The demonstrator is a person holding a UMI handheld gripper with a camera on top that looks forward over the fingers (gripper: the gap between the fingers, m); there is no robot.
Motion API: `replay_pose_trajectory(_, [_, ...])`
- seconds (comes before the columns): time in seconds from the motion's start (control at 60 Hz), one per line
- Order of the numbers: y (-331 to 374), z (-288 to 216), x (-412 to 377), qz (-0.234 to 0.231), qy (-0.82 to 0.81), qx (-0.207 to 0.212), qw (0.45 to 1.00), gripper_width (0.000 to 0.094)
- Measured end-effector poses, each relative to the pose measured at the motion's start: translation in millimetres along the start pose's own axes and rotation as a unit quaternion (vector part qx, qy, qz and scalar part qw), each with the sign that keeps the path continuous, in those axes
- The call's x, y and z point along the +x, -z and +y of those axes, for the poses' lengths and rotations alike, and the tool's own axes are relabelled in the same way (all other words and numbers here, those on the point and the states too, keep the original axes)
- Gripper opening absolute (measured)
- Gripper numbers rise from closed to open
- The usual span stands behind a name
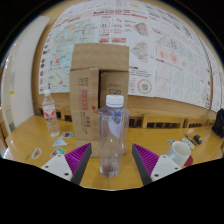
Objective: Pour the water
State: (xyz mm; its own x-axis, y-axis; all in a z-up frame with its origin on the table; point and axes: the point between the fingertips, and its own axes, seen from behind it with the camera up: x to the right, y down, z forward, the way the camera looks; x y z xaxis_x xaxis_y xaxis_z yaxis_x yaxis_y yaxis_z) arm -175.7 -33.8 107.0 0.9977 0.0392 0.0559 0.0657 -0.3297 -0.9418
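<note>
Bottle: a clear plastic water bottle with a white screw cap (111, 135), standing upright between the two fingers, dead ahead at twelve o'clock from the gripper; a faint label band shows round its middle, and I cannot make out how much water is in it.

Gripper: the two-finger gripper (111, 163) has its purple pads either side of the bottle's lower body, the left one (77, 155) at about nine o'clock of the bottle and the right one (143, 157) at about three. They sit close against the plastic, but whether both actually press on it I cannot tell.

Why held so: low and level on the body looks to me a sensible purchase, leaving the neck free to tip for pouring.

Cap: it looks to be on; my judgement is that it must come off before any water can run.

Table: a light wooden table top (150, 136) carries the bottle, so the bottle may well be resting on its own base rather than hanging in the grip.

Right side: at about four o'clock of the bottle lies a pale, rounded object (180, 151) I cannot identify.

Left side: at ten o'clock, farther back, stands a second small clear bottle (48, 108).

Box: a tall brown cardboard carton (98, 85) rises just behind the bottle at twelve o'clock.

Wall: beyond everything hangs a large white poster crowded with small printed pictures (160, 50).

Receiving vessel: none that I can recognise.
</note>
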Motion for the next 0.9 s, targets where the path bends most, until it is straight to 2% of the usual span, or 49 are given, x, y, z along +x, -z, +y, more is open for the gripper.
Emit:
replay_pose_trajectory(0.067, [-26.5, -2.0, 2.8, 0.008, -0.004, 0.002, 1.0, 0.0831])
replay_pose_trajectory(0.167, [-50.1, -2.0, -2.6, -0.005, -0.009, 0.005, 1.0, 0.0776])
replay_pose_trajectory(0.25, [-58.7, -1.6, -6.3, -0.012, 0.002, 0.014, 1.0, 0.0532])
replay_pose_trajectory(0.35, [-59.4, -4.0, -9.5, -0.024, 0.009, 0.026, 0.999, 0.0463])
replay_pose_trajectory(0.367, [-59.4, -4.0, -9.9, -0.026, 0.011, 0.026, 0.999, 0.0473])
replay_pose_trajectory(0.383, [-59.3, -4.3, -10.3, -0.027, 0.012, 0.027, 0.999, 0.0426])
replay_pose_trajectory(0.433, [-58.1, -3.6, -11.4, -0.031, 0.016, 0.031, 0.999, 0.0372])
replay_pose_trajectory(0.467, [-56.4, -3.9, -12.5, -0.035, 0.02, 0.031, 0.999, 0.0346])
replay_pose_trajectory(0.6, [-36.7, -22.8, -19.8, -0.063, 0.01, 0.05, 0.997, 0.0342])
replay_pose_trajectory(0.7, [-8.2, -65.5, -26.1, -0.105, -0.06, 0.078, 0.99, 0.034])
replay_pose_trajectory(0.767, [11.4, -95.5, -28.0, -0.156, -0.147, 0.099, 0.972, 0.0341])
replay_pose_trajectory(0.833, [31.2, -128.6, -28.1, -0.21, -0.255, 0.112, 0.937, 0.0339])
replay_pose_trajectory(0.9, [49.7, -159.9, -19.4, -0.277, -0.374, 0.117, 0.877, 0.0339])
